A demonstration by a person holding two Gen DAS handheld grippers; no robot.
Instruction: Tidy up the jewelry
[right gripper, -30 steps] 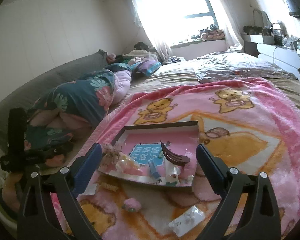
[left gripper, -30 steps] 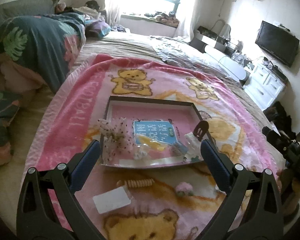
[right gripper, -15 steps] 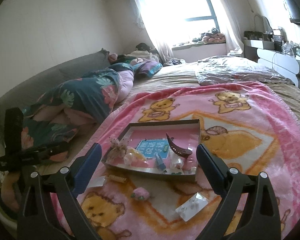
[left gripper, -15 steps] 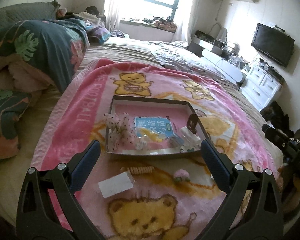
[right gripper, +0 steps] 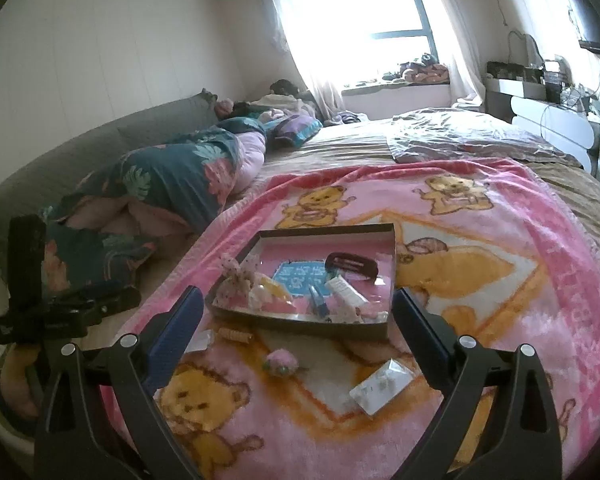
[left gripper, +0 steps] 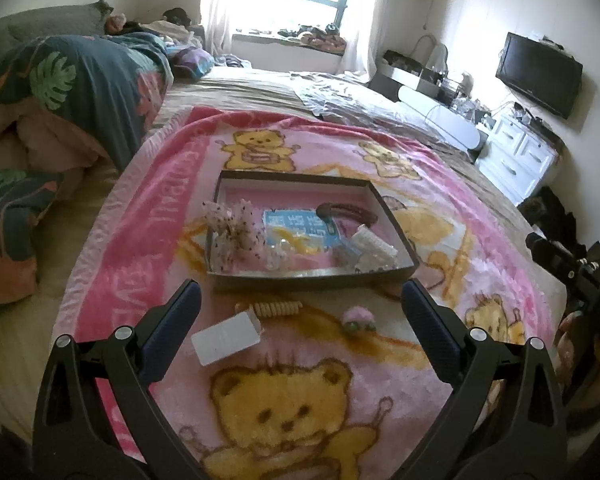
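A shallow dark-rimmed tray [left gripper: 300, 179] [right gripper: 332, 233] lies on the pink bear blanket. In it are a brown hair clip [left gripper: 350, 213] [right gripper: 352, 266], a pale floral bow [left gripper: 236, 232], a blue card [left gripper: 298, 224] and small packets. In front of the tray lie a beige spiral hair tie [left gripper: 275, 308] [right gripper: 233, 335], a pink flower piece [left gripper: 358, 316] [right gripper: 280, 361] and a white packet [left gripper: 226, 336]; another packet [right gripper: 382, 386] lies nearer my right side. My left gripper [left gripper: 300, 308] and right gripper [right gripper: 296, 312] are open and empty, above the blanket, short of the tray.
The pink blanket [left gripper: 148, 240] covers a wide bed. A leafy dark quilt [left gripper: 80, 88] is heaped at the left. A dresser [left gripper: 516, 156] and TV [left gripper: 538, 74] stand at the right wall. A window [right gripper: 380, 0] is behind the bed.
Both grippers have pulled back from the tray and risen, so the tray looks smaller and farther. The brown hair clip now lies flat in the tray instead of standing up.
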